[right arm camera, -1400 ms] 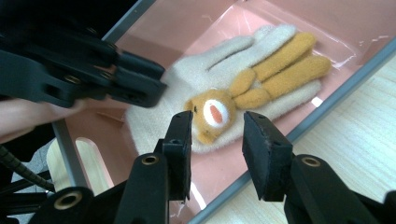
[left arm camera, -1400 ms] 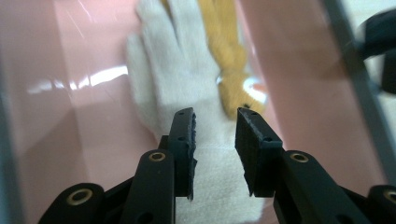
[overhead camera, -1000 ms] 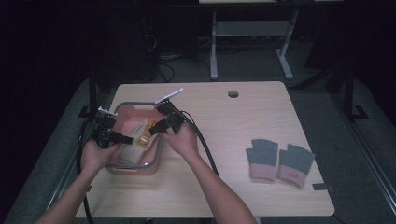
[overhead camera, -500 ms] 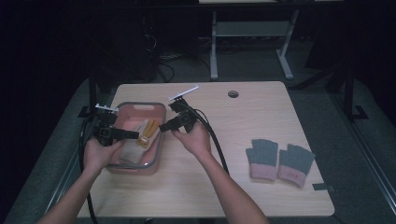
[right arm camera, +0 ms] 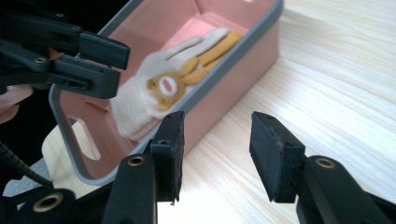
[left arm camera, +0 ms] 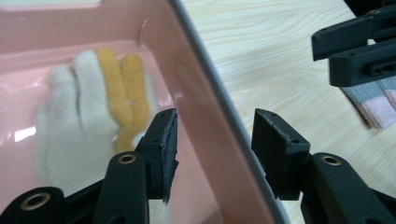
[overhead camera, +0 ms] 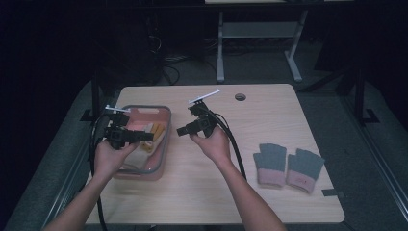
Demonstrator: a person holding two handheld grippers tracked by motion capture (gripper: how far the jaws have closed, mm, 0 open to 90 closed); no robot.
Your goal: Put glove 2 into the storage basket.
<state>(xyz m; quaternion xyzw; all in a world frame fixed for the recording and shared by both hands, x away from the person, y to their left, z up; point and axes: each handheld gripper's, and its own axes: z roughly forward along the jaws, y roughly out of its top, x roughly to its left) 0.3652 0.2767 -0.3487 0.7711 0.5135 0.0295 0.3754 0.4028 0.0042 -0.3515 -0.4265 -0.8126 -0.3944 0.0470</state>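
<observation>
Both tools' jaws have just been opening, nothing between them: the left tool and right tool are parted since the white-and-yellow glove is laid in the pink bin.

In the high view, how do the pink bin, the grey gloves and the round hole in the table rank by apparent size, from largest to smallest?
1. Pink bin.
2. Left grey glove and right grey glove: they look about equal, so I leave them unranked.
3. Round hole, smallest, though it lies farther from the camera.

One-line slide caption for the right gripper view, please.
Open right gripper over the table, beside the pink bin holding cream-and-yellow gloves.
</observation>
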